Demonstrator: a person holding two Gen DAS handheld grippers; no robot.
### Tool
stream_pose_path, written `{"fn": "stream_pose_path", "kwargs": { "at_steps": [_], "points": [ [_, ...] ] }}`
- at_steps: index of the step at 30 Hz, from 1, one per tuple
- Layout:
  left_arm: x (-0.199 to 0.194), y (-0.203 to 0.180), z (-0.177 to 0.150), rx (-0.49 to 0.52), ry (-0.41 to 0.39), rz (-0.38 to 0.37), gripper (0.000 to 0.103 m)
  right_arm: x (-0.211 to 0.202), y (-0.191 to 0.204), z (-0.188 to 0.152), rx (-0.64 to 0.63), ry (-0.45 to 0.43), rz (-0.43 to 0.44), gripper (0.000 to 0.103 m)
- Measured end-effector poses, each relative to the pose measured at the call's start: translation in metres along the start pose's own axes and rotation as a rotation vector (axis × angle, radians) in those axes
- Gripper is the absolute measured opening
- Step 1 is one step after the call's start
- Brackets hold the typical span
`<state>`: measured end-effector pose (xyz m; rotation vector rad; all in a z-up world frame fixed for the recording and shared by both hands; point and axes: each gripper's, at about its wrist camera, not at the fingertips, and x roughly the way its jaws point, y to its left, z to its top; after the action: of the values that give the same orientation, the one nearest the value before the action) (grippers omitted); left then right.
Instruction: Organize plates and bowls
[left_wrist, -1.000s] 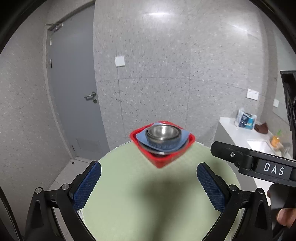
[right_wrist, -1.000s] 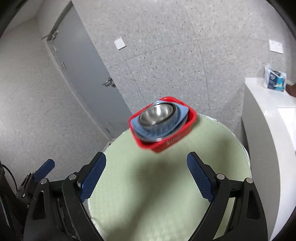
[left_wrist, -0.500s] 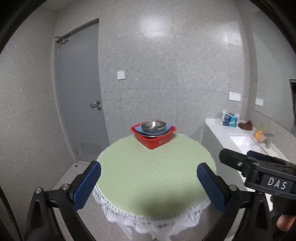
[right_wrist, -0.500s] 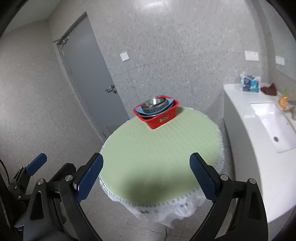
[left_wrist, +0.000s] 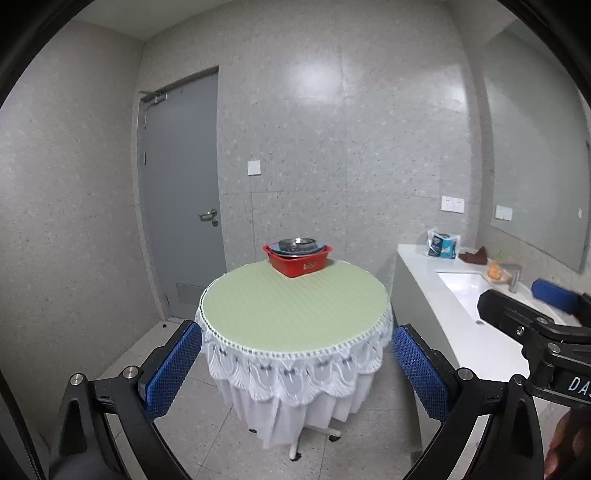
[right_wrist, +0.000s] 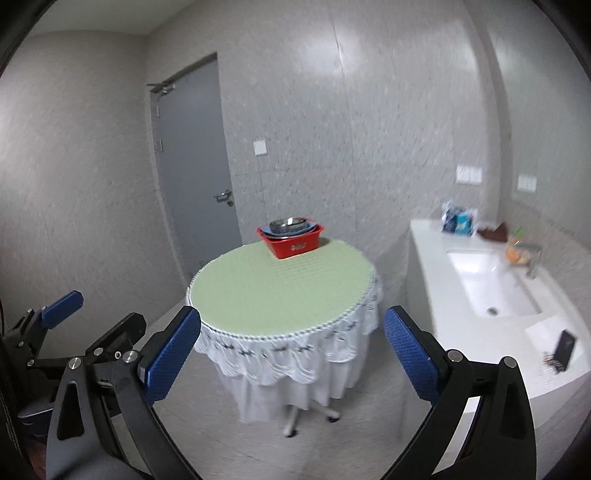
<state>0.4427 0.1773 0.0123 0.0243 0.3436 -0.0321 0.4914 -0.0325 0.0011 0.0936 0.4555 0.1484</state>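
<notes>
At round table's (left_wrist: 295, 295) far edge: red basin (left_wrist: 298, 259) stacked with blue plate (left_wrist: 275, 248), steel bowl (left_wrist: 297, 244). Left gripper (left_wrist: 295, 369), right gripper (right_wrist: 291, 354): jaws apart, empty.

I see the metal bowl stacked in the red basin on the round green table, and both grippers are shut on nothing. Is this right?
Not quite. The metal bowl does sit stacked in the red basin on the round green table, but the left gripper and right gripper are open, not shut. Each wrist view shows its own blue pads wide apart, holding nothing.
</notes>
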Motion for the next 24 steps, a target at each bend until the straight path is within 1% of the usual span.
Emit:
{"fn": "stream_pose_path", "kwargs": {
  "at_steps": [2, 4, 5, 7, 9, 12, 15, 20, 22, 24],
  "points": [
    [-0.032, -0.011, -0.02, -0.001, -0.011, 0.017, 0.102, -0.024, -0.002, -0.014, -0.016, -0.026, -0.009, 0.103],
    [-0.065, -0.022, -0.041, 0.003, -0.015, -0.003, 0.102, -0.043, -0.005, -0.028, -0.028, -0.038, -0.007, 0.103],
    [-0.066, -0.025, -0.044, 0.003, -0.017, 0.001, 0.102, -0.054, -0.007, -0.035, -0.027, -0.041, -0.013, 0.103],
    [-0.089, -0.03, -0.059, -0.009, -0.02, 0.017, 0.102, -0.071, -0.01, -0.047, -0.02, -0.045, -0.007, 0.103],
    [-0.104, -0.036, -0.069, -0.011, -0.017, 0.003, 0.102, -0.087, -0.013, -0.059, -0.012, -0.053, -0.01, 0.103],
    [-0.125, -0.042, -0.081, -0.015, -0.027, 0.008, 0.102, -0.109, -0.014, -0.074, -0.008, -0.063, -0.017, 0.103],
    [-0.134, -0.042, -0.083, -0.033, -0.029, -0.011, 0.102, -0.125, -0.015, -0.085, -0.011, -0.064, -0.029, 0.103],
    [-0.159, -0.042, -0.087, -0.032, -0.046, -0.003, 0.102, -0.146, -0.013, -0.095, -0.008, -0.073, -0.032, 0.103],
    [-0.156, -0.036, -0.081, -0.029, -0.053, 0.002, 0.102, -0.153, -0.011, -0.098, -0.008, -0.081, -0.034, 0.103],
    [-0.161, -0.033, -0.081, -0.029, -0.059, 0.002, 0.102, -0.157, -0.008, -0.099, -0.008, -0.087, -0.029, 0.103]
  ]
}}
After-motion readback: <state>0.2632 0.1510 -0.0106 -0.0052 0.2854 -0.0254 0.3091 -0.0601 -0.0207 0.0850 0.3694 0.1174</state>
